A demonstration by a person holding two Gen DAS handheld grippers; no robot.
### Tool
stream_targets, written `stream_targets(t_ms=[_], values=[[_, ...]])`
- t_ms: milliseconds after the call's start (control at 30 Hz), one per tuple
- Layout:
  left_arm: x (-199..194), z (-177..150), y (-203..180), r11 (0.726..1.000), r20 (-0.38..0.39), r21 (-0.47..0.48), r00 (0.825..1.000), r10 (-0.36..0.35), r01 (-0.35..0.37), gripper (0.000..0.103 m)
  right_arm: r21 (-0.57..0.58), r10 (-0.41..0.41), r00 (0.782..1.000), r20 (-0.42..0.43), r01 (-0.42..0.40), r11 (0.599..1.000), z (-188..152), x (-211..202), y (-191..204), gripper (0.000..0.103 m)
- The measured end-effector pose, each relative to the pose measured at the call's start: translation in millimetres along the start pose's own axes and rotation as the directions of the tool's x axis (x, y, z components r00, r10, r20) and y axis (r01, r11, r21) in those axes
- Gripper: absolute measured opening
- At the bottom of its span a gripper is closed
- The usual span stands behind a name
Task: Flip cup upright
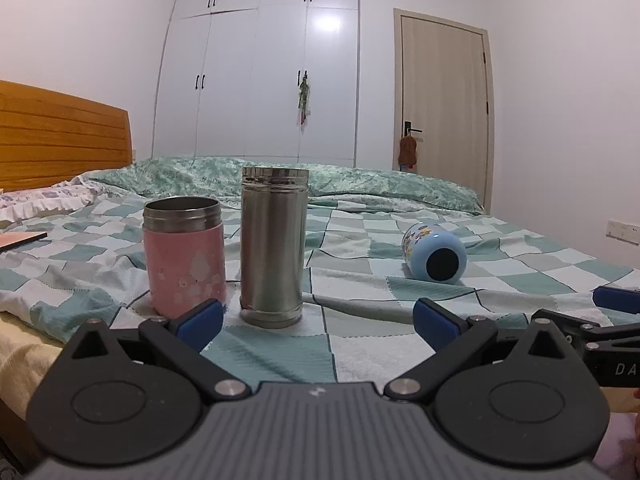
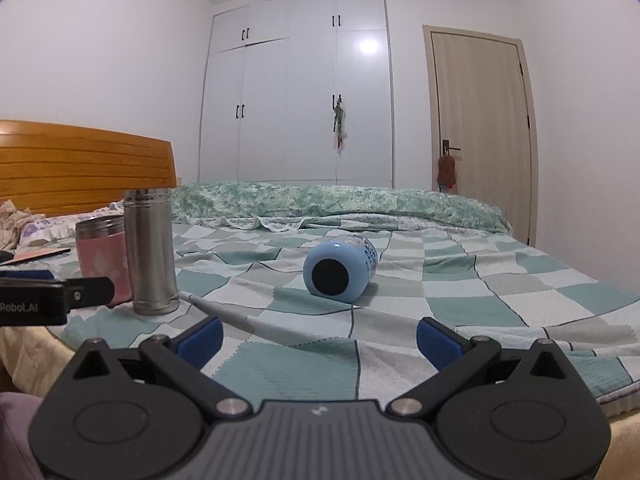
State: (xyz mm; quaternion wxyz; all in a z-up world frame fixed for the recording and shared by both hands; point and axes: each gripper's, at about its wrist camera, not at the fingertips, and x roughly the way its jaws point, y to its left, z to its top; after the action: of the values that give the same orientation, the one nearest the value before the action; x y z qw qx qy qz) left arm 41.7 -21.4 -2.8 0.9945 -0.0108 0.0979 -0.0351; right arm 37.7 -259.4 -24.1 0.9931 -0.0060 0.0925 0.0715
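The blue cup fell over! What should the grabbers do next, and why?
Probably move the right gripper forward toward the blue cup. It lies on its side on the bed, straight ahead of that open gripper, which holds nothing. The pink cup and steel cup already stand upright.
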Motion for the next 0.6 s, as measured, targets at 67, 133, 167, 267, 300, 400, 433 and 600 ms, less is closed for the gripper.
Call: stream_targets(t_ms=[67,133,167,267,300,400,433,600], values=[[-0.9,-0.5,-0.9,1.000,0.004,0.007,1.000,0.002,-0.002,0.103,-0.010,-0.005,1.000,0.002,0.006,1.000,-0.3,-0.1,2.0,0.103],[-1.1,-0.8,-2.3,1.000,0.006,0.014,1.000,0.003,-0.003,0.103,-0.022,-0.012,1.000,0.007,0.013,1.000,-0.7,-0.7,4.1,0.103],[-0.6,-0.9,-2.3,1.000,0.006,0.016,1.000,0.003,-0.003,0.103,-0.027,-0.014,1.000,0.010,0.015,1.000,-0.8,-1.8,5.0,0.103],[-1.9,-1.1,-2.4,1.000,0.013,0.020,1.000,0.002,-0.002,0.103,-0.040,-0.017,1.000,0.020,0.018,0.999,-0.8,-3.9,6.8,0.103],[-2.1,-1.4,-2.7,1.000,0.014,0.022,1.000,0.002,-0.002,0.103,-0.042,-0.018,1.000,0.021,0.018,0.999,-0.9,-4.2,7.2,0.103],[-2.2,-1.7,-2.8,1.000,0.015,0.027,1.000,0.001,-0.001,0.103,-0.043,-0.019,1.000,0.022,0.020,0.999,-0.8,-4.2,6.9,0.103],[-2.1,-1.7,-2.9,1.000,0.015,0.027,1.000,0.002,-0.002,0.103,-0.043,-0.018,1.000,0.022,0.019,0.999,-0.8,-4.2,7.2,0.103],[-2.3,-1.9,-2.1,1.000,0.016,0.025,1.000,0.002,-0.003,0.103,-0.044,-0.018,1.000,0.025,0.020,0.999,-0.6,-4.4,6.8,0.103]])
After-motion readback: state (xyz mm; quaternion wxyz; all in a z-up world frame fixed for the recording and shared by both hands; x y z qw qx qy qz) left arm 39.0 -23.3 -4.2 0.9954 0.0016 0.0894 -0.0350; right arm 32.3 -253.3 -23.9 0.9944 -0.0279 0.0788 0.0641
